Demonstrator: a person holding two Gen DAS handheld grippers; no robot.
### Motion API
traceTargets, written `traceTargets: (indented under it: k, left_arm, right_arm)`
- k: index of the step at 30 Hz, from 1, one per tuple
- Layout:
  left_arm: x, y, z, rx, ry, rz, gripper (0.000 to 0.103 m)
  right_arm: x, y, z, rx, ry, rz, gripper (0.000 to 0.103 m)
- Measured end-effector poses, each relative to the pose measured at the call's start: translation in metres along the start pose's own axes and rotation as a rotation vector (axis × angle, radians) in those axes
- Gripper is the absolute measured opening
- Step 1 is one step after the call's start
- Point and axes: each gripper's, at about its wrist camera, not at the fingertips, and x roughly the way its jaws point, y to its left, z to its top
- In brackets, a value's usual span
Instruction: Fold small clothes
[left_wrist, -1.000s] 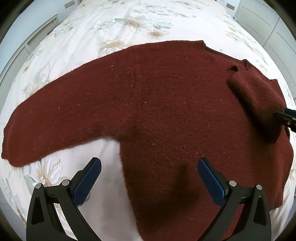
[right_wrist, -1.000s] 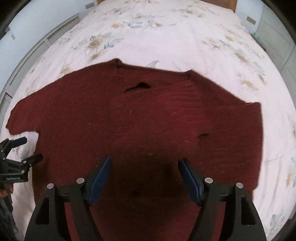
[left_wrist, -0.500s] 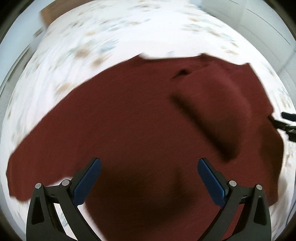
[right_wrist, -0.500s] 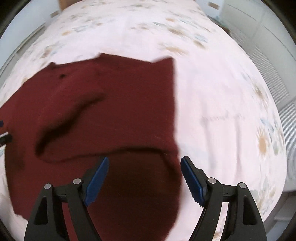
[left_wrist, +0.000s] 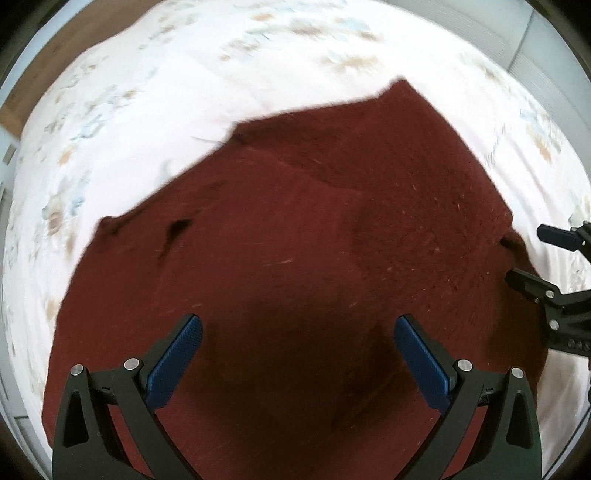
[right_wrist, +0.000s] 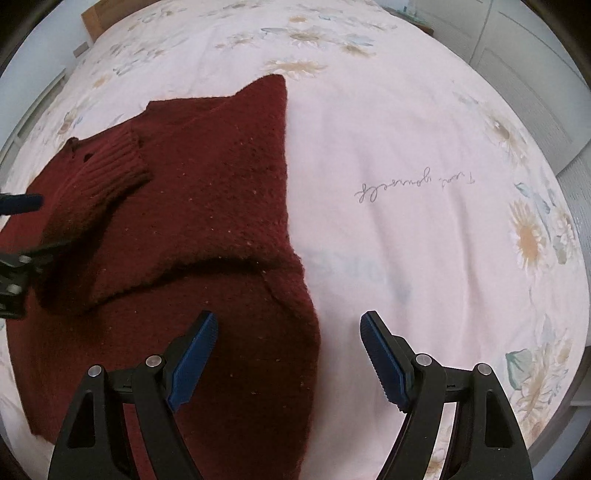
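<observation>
A dark red knitted sweater lies flat on the bed, both sleeves folded in over its body. In the right wrist view its ribbed cuff rests across the chest, and the sweater fills the left half. My left gripper hovers open above the middle of the sweater, nothing between its blue pads. My right gripper is open over the sweater's right edge, one pad above the knit, the other above the sheet. The right gripper also shows at the right edge of the left wrist view.
The bed's pale pink floral sheet carries a line of handwritten-style script to the right of the sweater. White cupboard doors stand beyond the bed at the right. A brown headboard shows at the upper left.
Both grippers have swung sideways and rolled over the sweater. The long left sleeve, spread out a second ago, is out of sight; the right gripper has moved from mid-sweater to its right edge.
</observation>
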Motion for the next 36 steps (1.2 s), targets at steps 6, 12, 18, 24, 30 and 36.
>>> traceTargets:
  k: [6,12,18,24,30,36]
  left_arm:
    - [0.042,-0.011,0.010,0.016,0.110,0.063,0.083]
    - [0.036,-0.002,0.013,0.022,0.062,0.084,0.016]
    - [-0.004,0.042,-0.003,-0.090,-0.050,0.065,0.014]
    - [-0.035,0.094,-0.051,-0.268,-0.140,0.016,0.014]
    - [-0.012,0.127,-0.084,-0.403,-0.083,-0.030,0.018]
    - [0.022,0.134,-0.112,-0.512,0.017,-0.146,0.024]
  right_arm:
    - [0.008,-0.005,-0.008,0.019,0.014,0.008,0.081]
    - [0.010,-0.009,-0.007,0.030,0.015,0.005,0.081]
    - [0.004,0.004,0.009,-0.005,-0.018,-0.027,0.081]
    - [0.014,0.025,0.029,-0.060,-0.024,-0.071,0.038]
    - [0.022,0.026,0.024,-0.026,-0.025,-0.062,0.018]
    - [0.022,0.023,0.022,-0.047,-0.016,-0.061,0.018]
